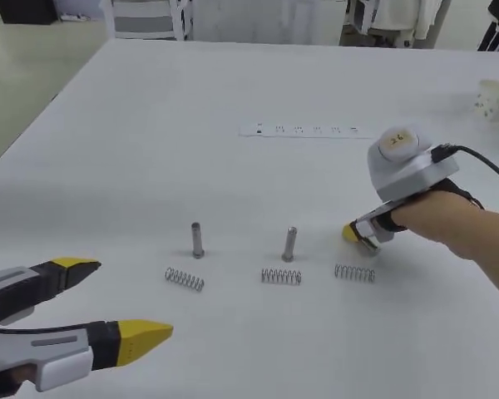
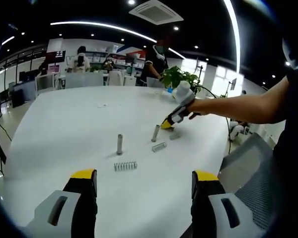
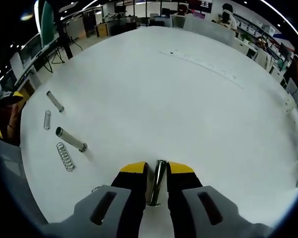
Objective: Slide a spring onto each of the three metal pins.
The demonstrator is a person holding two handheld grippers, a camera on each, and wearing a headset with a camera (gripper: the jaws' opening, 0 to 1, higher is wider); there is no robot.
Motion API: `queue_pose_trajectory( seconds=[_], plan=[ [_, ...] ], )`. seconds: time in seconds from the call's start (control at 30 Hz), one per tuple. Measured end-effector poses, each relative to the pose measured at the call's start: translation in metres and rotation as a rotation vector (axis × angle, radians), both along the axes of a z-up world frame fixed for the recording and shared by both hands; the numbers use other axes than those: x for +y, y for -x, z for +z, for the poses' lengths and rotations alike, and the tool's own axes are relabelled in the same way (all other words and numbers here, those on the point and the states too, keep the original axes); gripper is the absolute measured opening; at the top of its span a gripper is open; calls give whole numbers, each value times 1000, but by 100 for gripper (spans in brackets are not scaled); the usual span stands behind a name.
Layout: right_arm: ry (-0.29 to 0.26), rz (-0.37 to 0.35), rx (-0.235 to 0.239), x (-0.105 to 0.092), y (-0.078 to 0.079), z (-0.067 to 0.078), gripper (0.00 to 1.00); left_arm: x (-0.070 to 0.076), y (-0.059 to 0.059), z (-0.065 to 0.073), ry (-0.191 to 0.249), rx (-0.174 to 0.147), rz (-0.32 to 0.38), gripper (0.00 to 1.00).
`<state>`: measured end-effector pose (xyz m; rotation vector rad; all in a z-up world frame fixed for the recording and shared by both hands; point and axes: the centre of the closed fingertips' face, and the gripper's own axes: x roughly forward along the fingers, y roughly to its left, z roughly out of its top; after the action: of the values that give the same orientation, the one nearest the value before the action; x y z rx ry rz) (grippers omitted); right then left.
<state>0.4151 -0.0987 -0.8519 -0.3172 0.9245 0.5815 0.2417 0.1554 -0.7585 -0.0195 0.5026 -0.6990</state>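
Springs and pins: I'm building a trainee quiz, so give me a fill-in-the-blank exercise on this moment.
The springs lying on the table number ___.
The pins standing upright by themselves number ___.
The right gripper is shut on a metal ___.
The left gripper has its jaws ___.
Missing words: three; two; pin; open.

The left hand-held gripper [image 1: 131, 298] hovers, jaws spread wide; the right hand-held gripper [image 3: 158, 167], forearm outstretched, pinches a pin [image 3: 158, 184].
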Motion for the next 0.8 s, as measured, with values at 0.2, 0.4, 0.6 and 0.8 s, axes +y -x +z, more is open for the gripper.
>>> queue_pose_trajectory(
  seconds=[0.2,0.4,0.6,0.8],
  plan=[
    [5,-5,3,-2,-2,-1,8,0,0,0,1,-1,1,74],
    [-8,-29,1,-3,-4,-2,5,0,-1,0,5,-4,2,73],
    [-22,-46,-2,-5,0,3,5,-1,-2,1,9,-8,0,73],
    [-65,-71,-30,-8,5,16,5,-3,-1,3,13,-14,-6,73]
  ],
)
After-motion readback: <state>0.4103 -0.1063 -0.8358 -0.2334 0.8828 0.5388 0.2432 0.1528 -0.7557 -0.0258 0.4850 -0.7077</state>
